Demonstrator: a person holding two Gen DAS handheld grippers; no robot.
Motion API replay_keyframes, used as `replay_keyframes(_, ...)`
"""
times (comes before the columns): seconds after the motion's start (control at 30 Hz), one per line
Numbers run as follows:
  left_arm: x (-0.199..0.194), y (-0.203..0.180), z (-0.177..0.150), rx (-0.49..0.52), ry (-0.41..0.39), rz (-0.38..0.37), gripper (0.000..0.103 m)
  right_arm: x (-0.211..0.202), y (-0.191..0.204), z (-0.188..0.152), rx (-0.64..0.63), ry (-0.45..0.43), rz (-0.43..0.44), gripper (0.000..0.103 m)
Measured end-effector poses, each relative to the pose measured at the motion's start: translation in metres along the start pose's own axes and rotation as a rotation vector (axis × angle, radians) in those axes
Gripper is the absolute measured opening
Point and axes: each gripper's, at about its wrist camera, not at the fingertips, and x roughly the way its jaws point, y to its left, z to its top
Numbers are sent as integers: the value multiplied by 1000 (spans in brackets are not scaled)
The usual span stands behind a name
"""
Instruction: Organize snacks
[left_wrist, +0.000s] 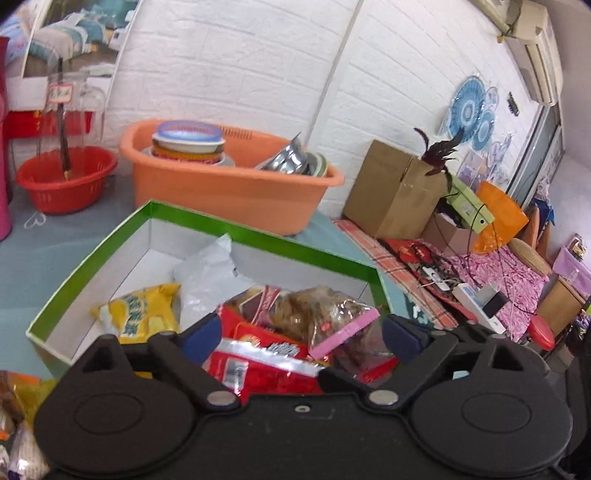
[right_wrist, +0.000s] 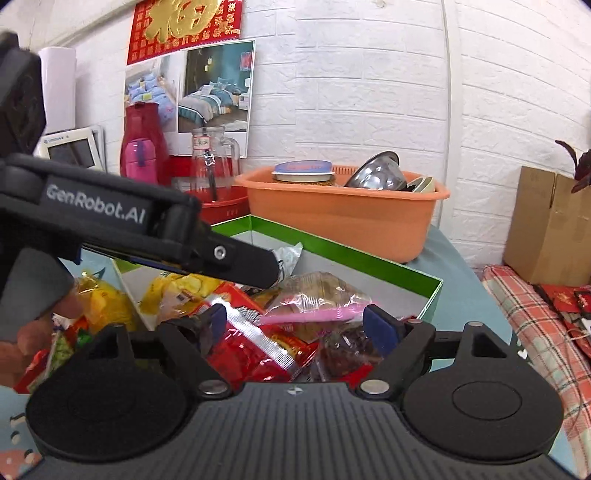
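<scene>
A green-rimmed white box (left_wrist: 258, 240) (right_wrist: 369, 258) holds a heap of snack packs. Among them are a yellow bag (left_wrist: 140, 314) (right_wrist: 177, 288), a red foil pack (left_wrist: 266, 365) (right_wrist: 251, 332) and a clear bag of brown snacks with a pink strip (left_wrist: 325, 314) (right_wrist: 317, 295). A crumpled white plastic bag (left_wrist: 210, 277) lies behind them. My left gripper (left_wrist: 301, 338) hangs open just over the heap, and its pads grip nothing. In the right wrist view the left gripper (right_wrist: 266, 271) reaches in from the left. My right gripper (right_wrist: 297, 326) is open over the red pack and the clear bag.
An orange tub (left_wrist: 229, 192) (right_wrist: 343, 218) of bowls stands right behind the box. A red basket (left_wrist: 62, 181) is at the back left, a cardboard box (left_wrist: 395, 192) at the right. Loose snack packs (right_wrist: 99, 299) lie left of the box, near a hand (right_wrist: 37, 332).
</scene>
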Motion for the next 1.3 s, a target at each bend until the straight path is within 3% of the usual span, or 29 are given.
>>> replay_keyframes(0.33,-46,-18,-19,-4,47,1,103,-65,-5,-4,26,-32,6,103)
replay_keyframes(0.53,-72,-29,-64,-38,103,-90,103,-108,-25,-33,115,38,-22,103)
replay_keyframes(0.73,-52,-39,-100,-56,194,-116,103,-117,-32,-74,186,155,-21,103)
replay_keyframes(0.97,-22,-41,-105,-102,238,-135,103,-97,-26,-86,233,235,22,102)
replay_keyframes(1.0,-18,-41,-105,-100,240,-130,91,-95,-25,-87,229,232,32,98)
replay_keyframes(1.07,-10,-42,-105,-92,253,-118,74,-92,-23,-85,227,233,51,76)
replay_keyframes(1.1,-10,-42,-105,-88,248,-117,64,-91,-23,-84,240,238,74,73)
replay_keyframes(1.17,-12,-41,-106,-88,253,-121,56,-92,-19,-84,237,246,110,71)
replay_keyframes(1.3,-26,-35,-113,-92,260,-134,53,-94,-7,-85,225,248,156,70)
